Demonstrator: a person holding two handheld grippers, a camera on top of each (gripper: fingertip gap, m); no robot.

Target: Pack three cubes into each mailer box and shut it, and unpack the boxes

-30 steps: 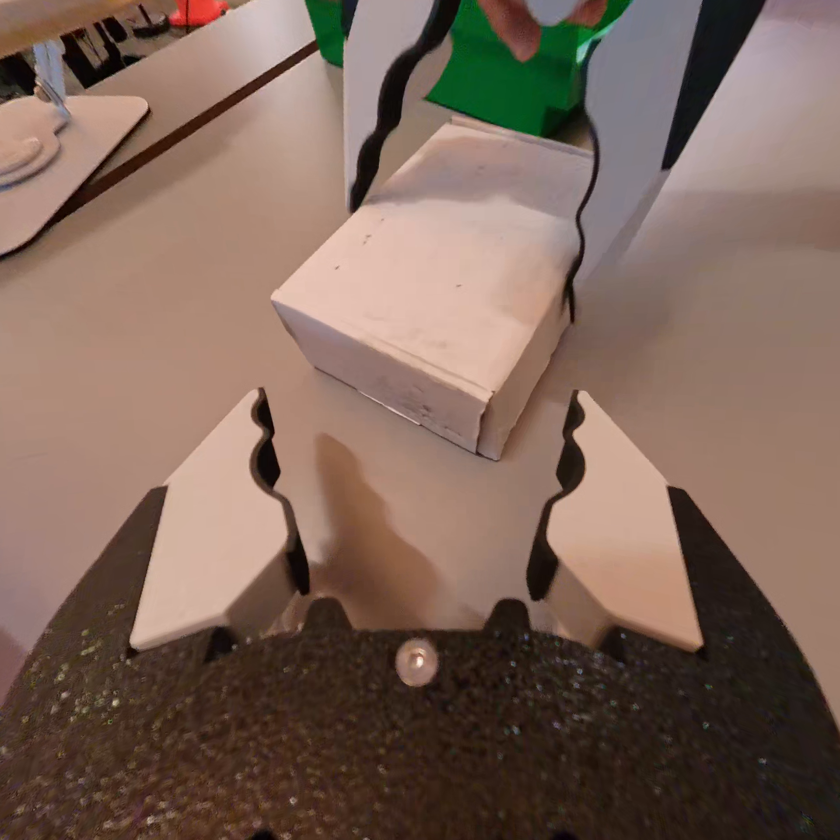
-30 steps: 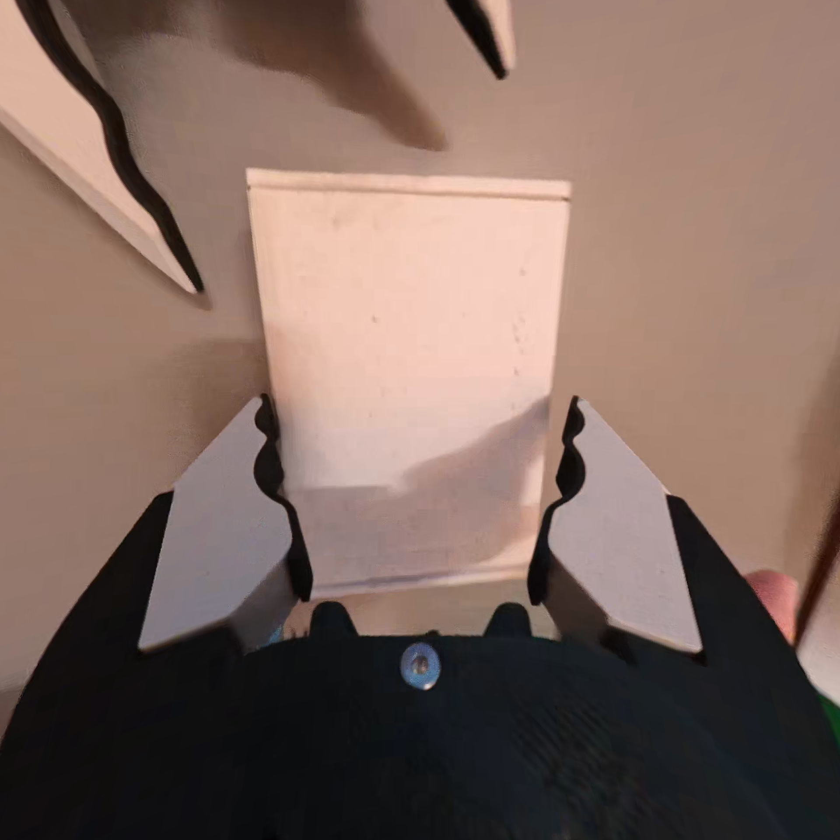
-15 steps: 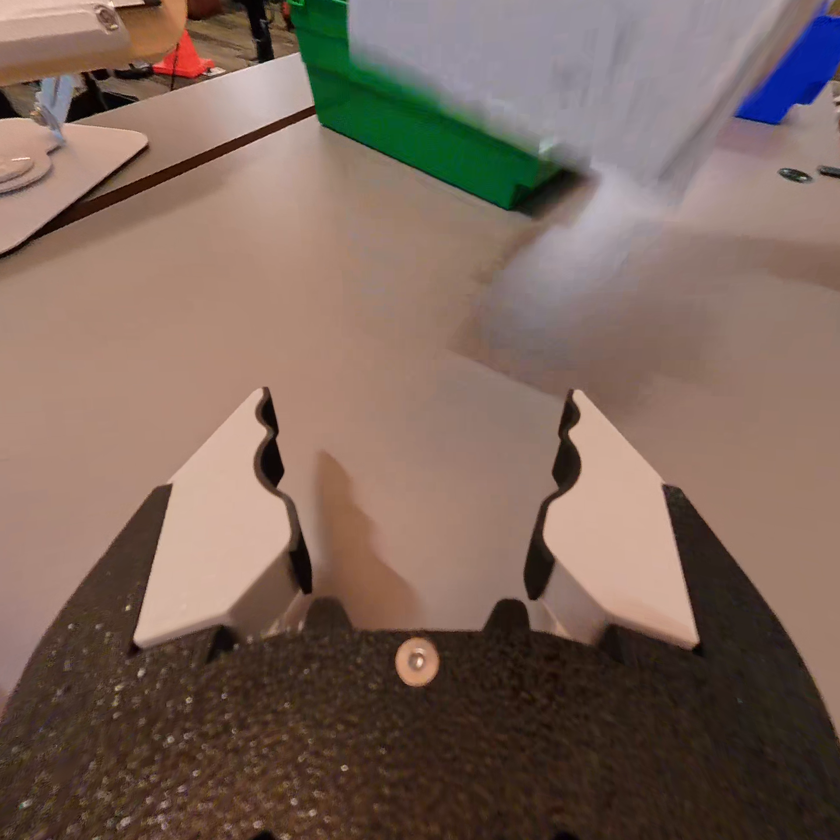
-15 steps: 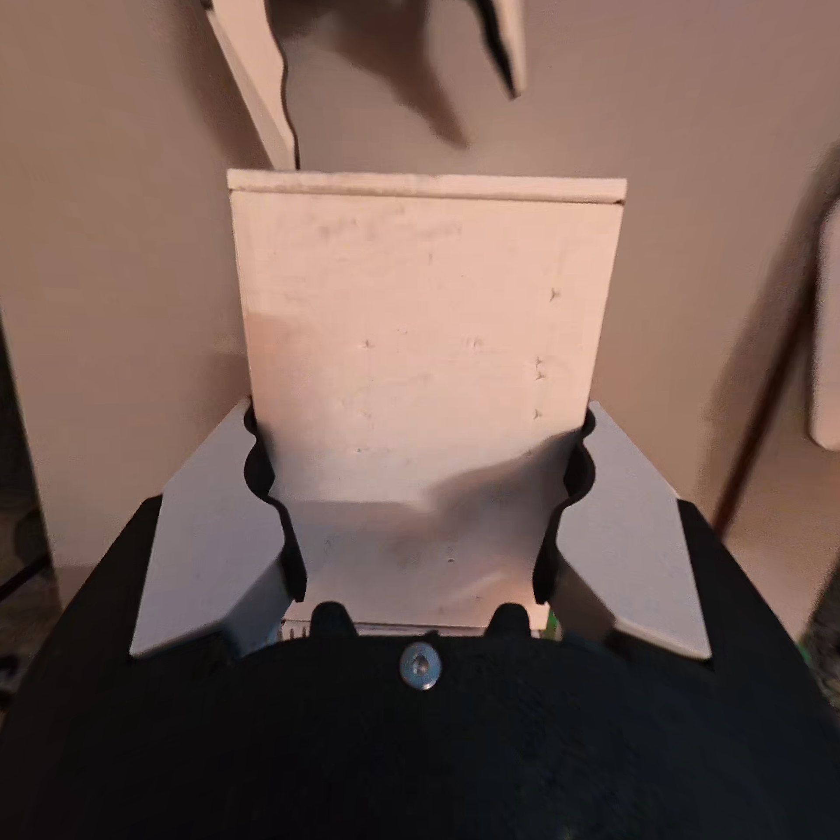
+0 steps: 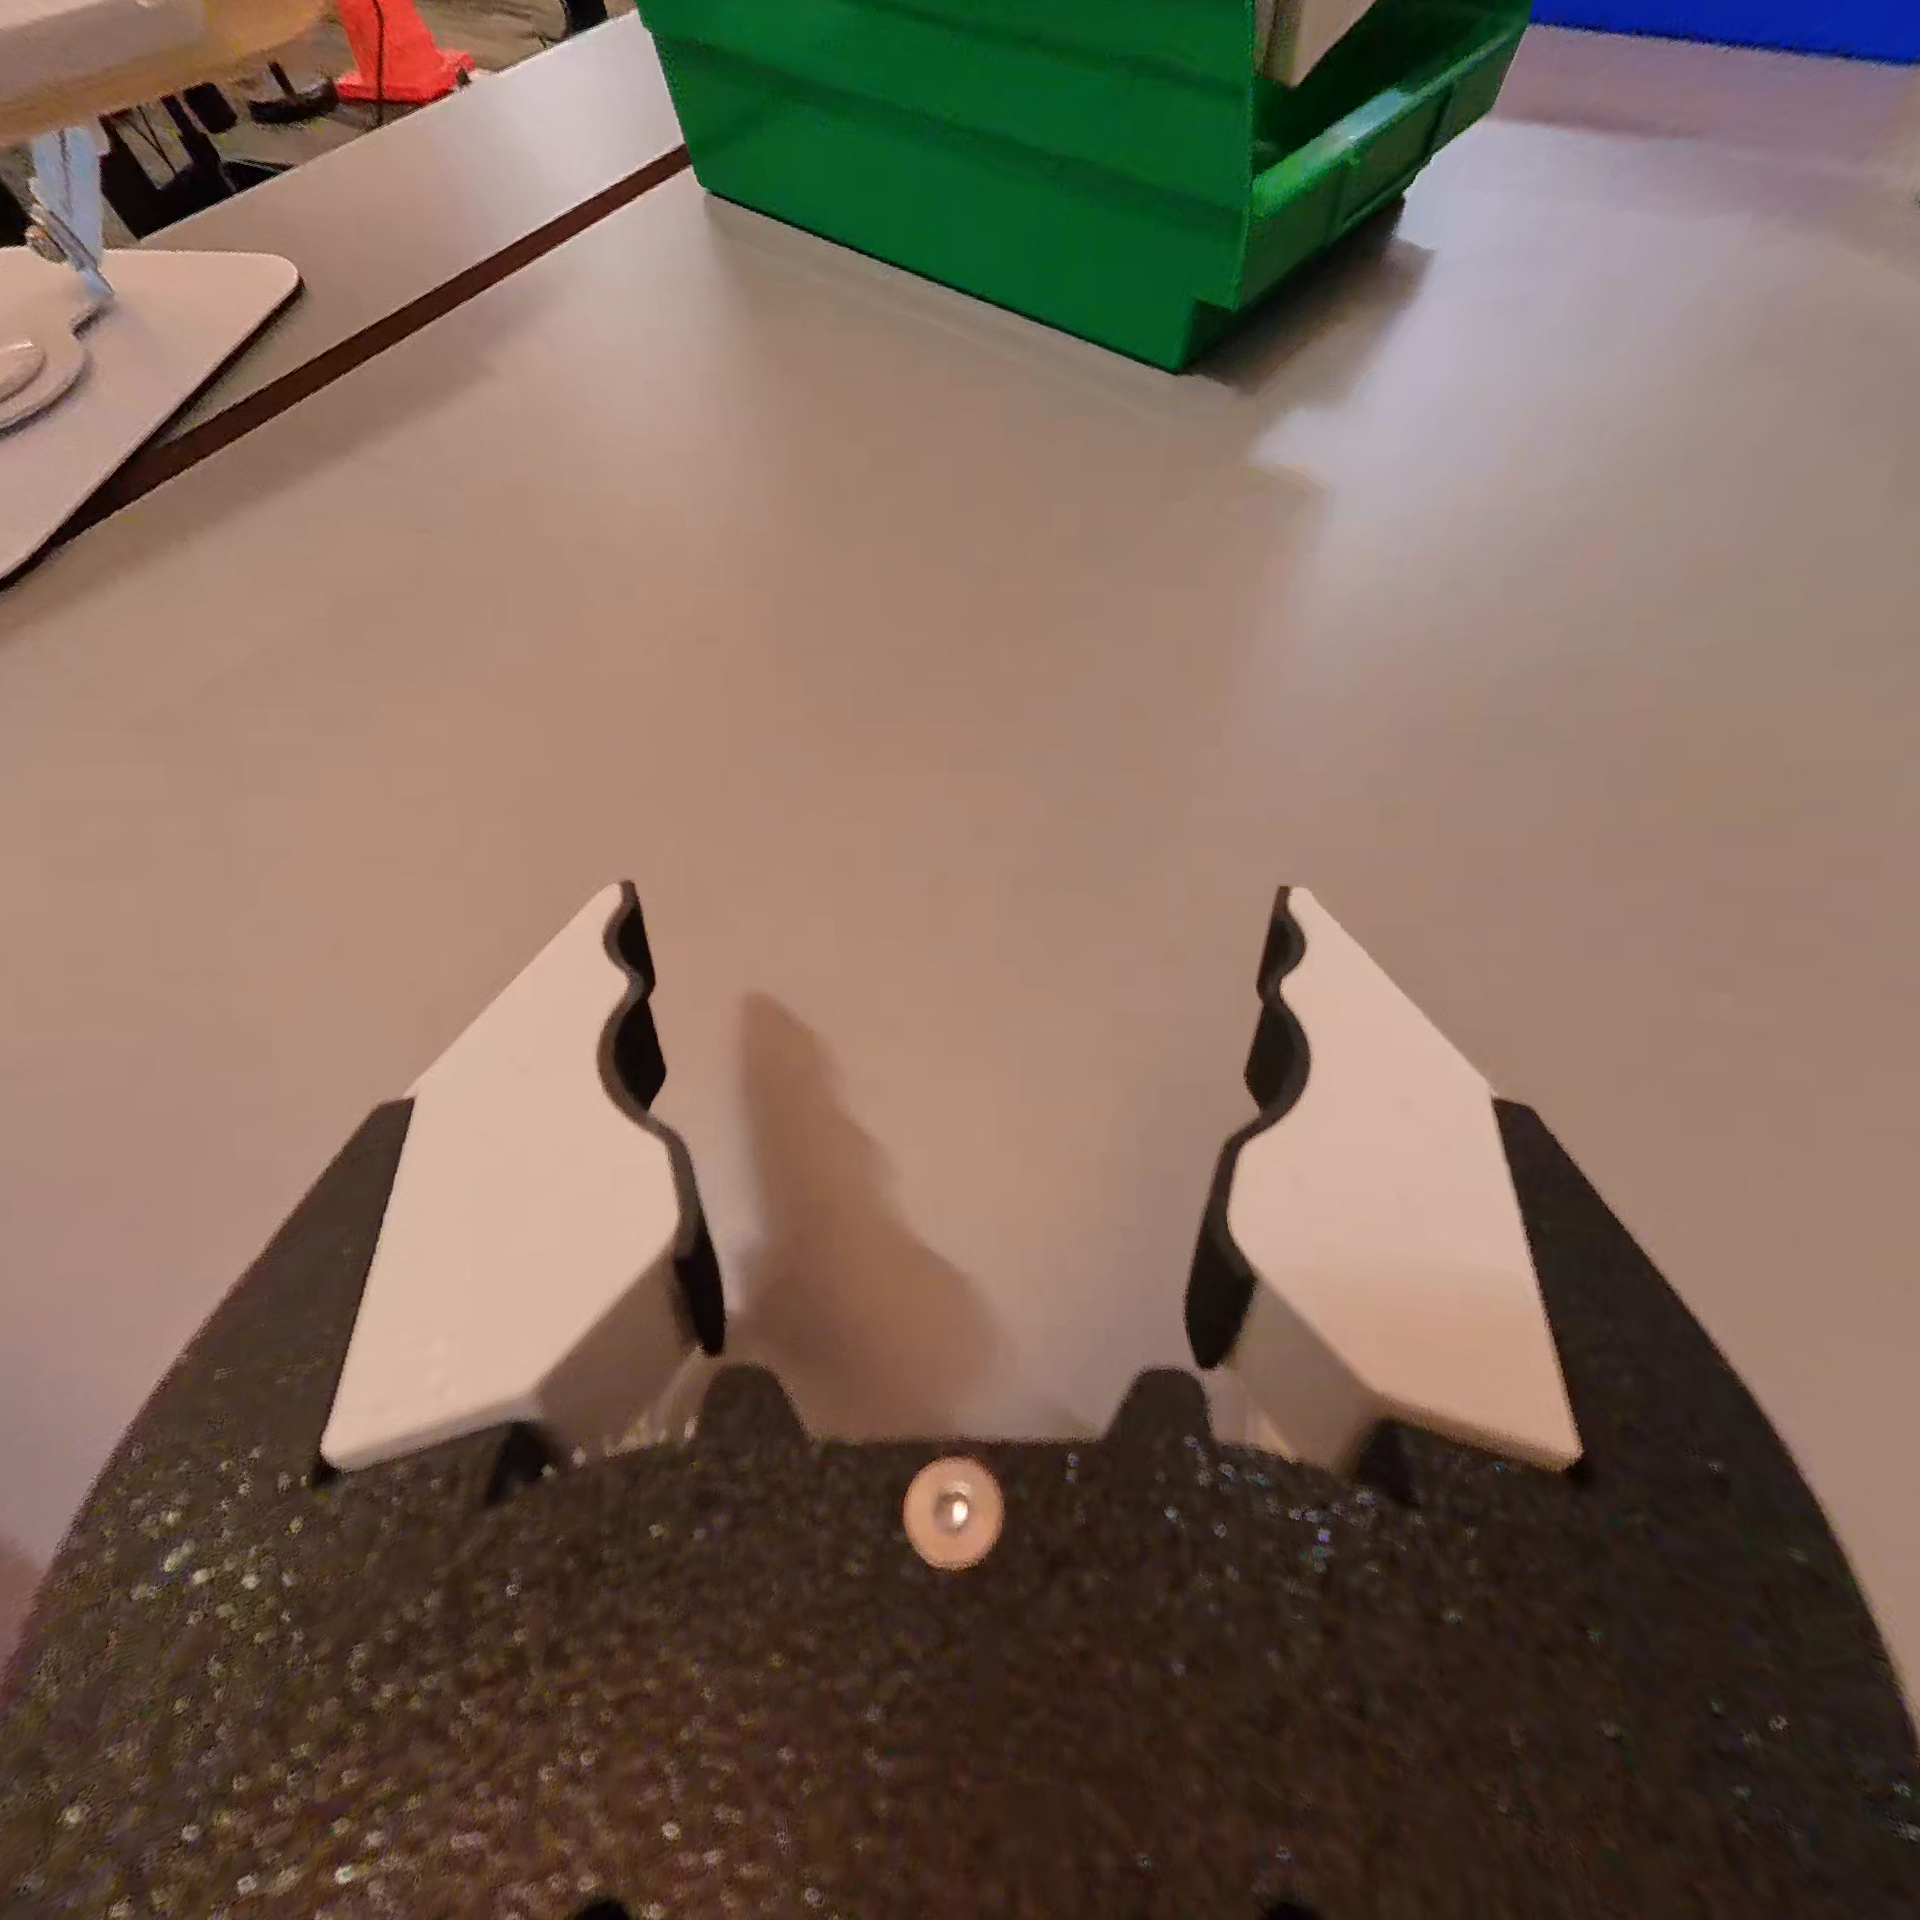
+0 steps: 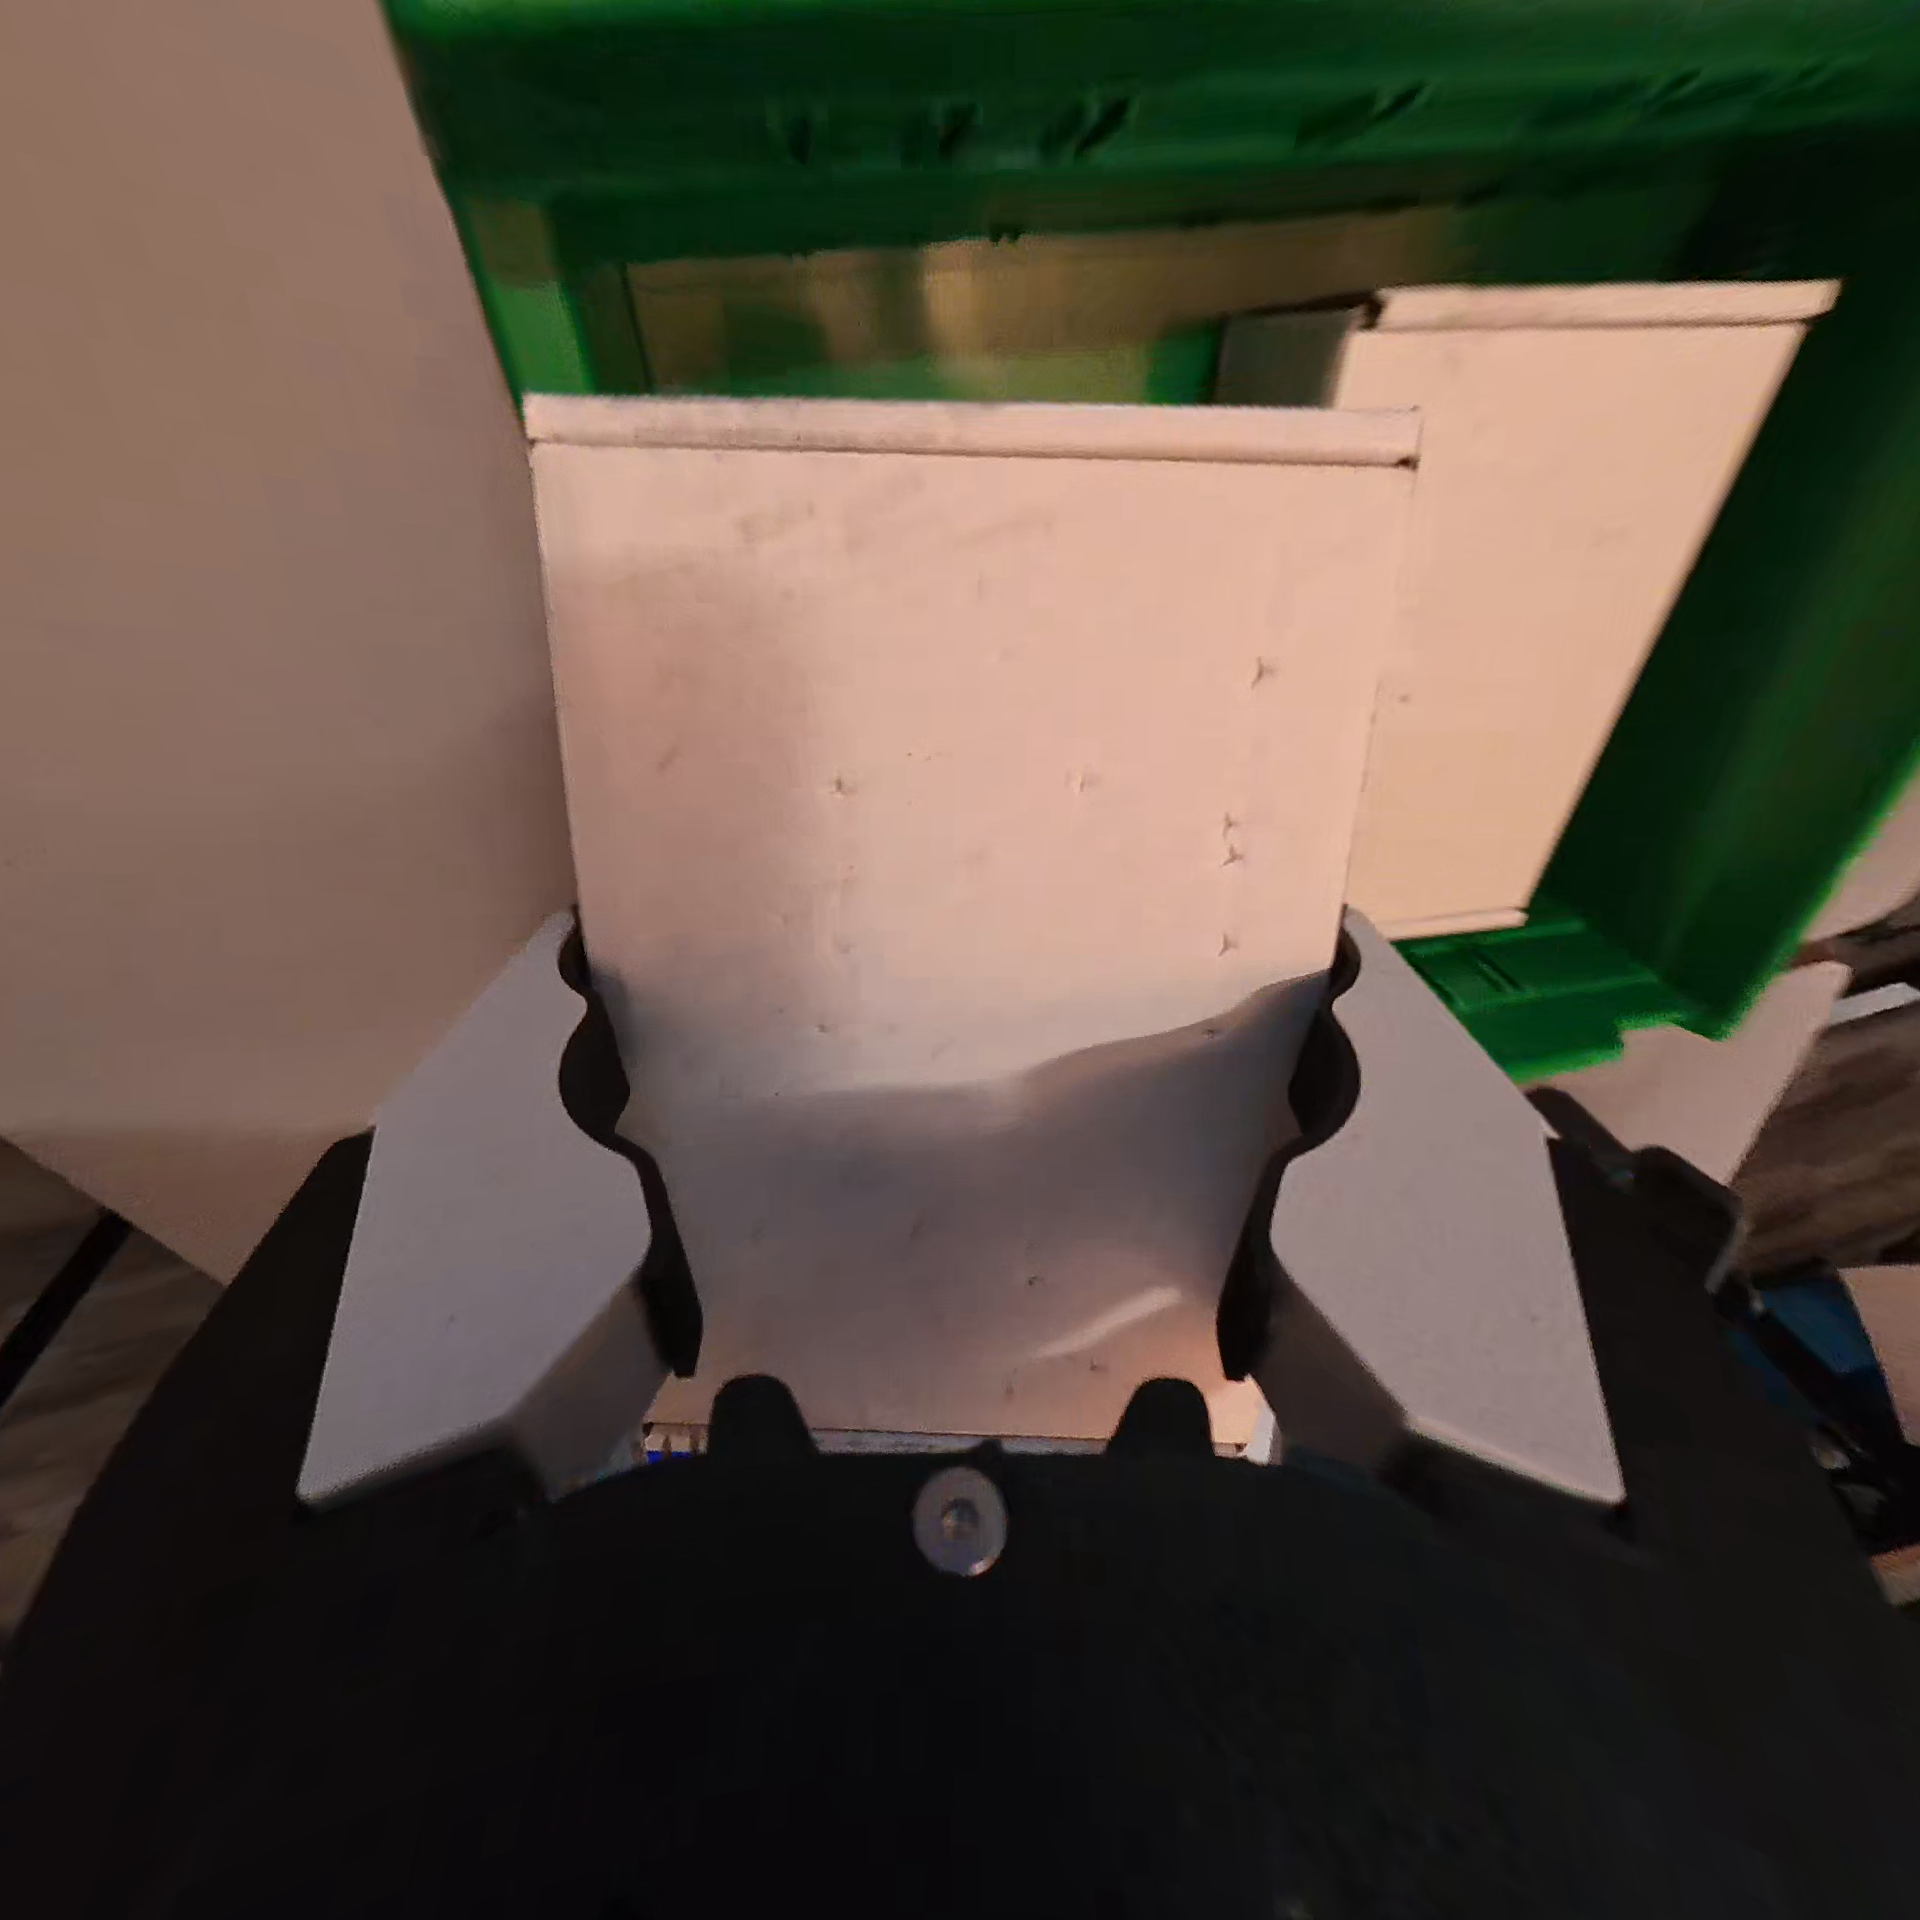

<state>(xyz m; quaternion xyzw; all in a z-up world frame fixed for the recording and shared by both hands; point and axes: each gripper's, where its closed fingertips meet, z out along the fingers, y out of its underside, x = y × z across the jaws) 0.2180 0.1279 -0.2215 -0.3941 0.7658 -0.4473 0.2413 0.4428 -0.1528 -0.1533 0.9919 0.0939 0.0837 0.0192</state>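
My right gripper (image 6: pixel 958 935) is shut on a closed white mailer box (image 6: pixel 966 790) and holds it above the open green bin (image 6: pixel 1766 644). A second white mailer box (image 6: pixel 1558 623) lies inside that bin, to the right of the held one. My left gripper (image 5: pixel 956 904) is open and empty, low over the bare grey table (image 5: pixel 935 623). The green bin (image 5: pixel 1039 156) stands at the far side of the table in the left wrist view, with a white box corner (image 5: pixel 1299 42) showing over its rim. No cubes are in view.
A dark seam (image 5: pixel 395 322) splits the table at the far left, with a flat white stand base (image 5: pixel 135 374) beyond it. An orange cone (image 5: pixel 395 52) stands on the floor behind. A blue bin (image 5: pixel 1714 21) sits at the far right.
My right gripper closed on the box, lifted it off the table and carried it over the green bin. The left gripper stayed open and now faces bare table.
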